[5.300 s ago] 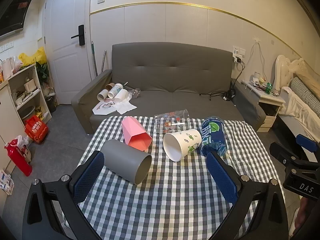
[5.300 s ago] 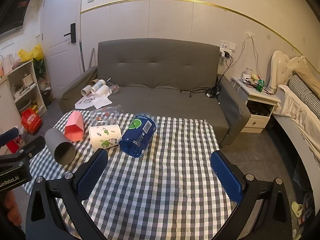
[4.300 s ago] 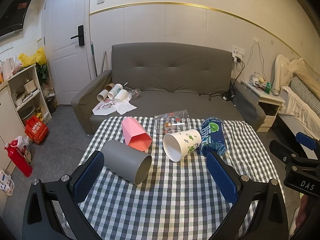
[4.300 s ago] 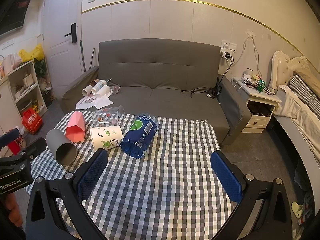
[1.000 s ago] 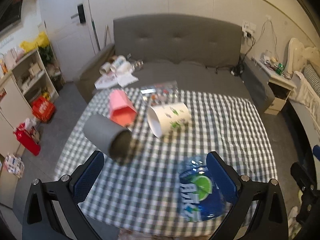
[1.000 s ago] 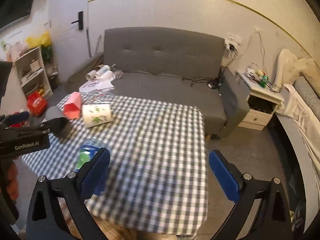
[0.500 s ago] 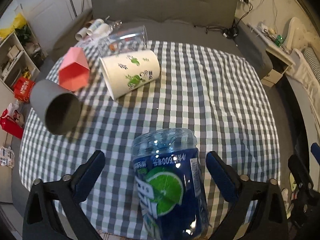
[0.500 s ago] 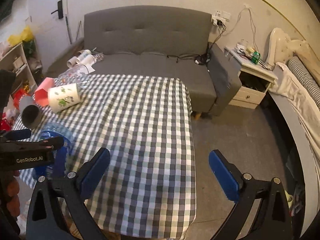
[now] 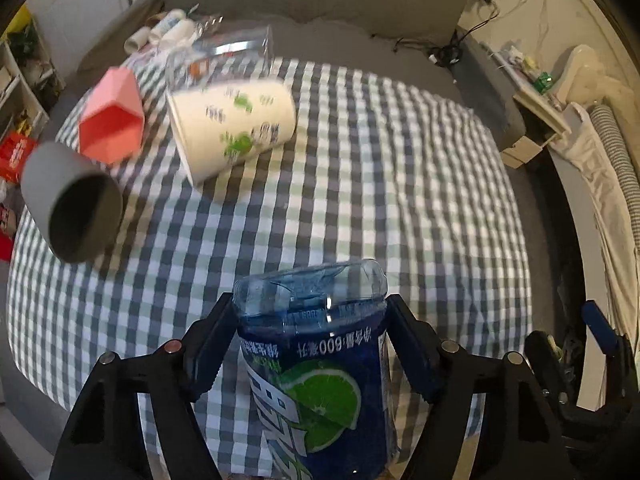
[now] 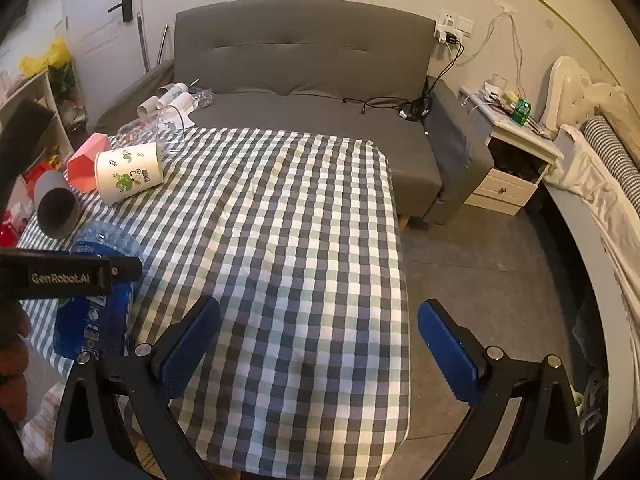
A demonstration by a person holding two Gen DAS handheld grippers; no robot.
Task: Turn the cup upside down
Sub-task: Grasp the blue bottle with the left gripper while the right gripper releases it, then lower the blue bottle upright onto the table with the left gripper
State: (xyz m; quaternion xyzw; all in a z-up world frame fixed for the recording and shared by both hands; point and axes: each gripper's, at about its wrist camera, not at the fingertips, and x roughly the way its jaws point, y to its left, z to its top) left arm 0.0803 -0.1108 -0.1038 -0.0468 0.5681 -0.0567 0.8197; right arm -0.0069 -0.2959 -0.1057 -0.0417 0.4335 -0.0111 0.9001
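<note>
Black gripper (image 10: pixel 316 344) frames, blue pads (image 10: pixel 188 344), silver screws, white "GenRobot.AI" lettering

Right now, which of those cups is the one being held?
The blue see-through cup with the lime label, clamped between the left hand-held gripper fingers near the table's front edge. The grey, pink, white paper and clear cups lie untouched on their sides.

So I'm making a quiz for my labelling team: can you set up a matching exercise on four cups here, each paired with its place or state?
Column 1:
1. blue cup
2. grey cup
3. pink cup
4. white cup

Column 2:
a. lying between the grey and white ones
b. lying down, leaf print
c. held in the left claw
d. lying at the table's left edge

Pairs: 1-c, 2-d, 3-a, 4-b
</note>
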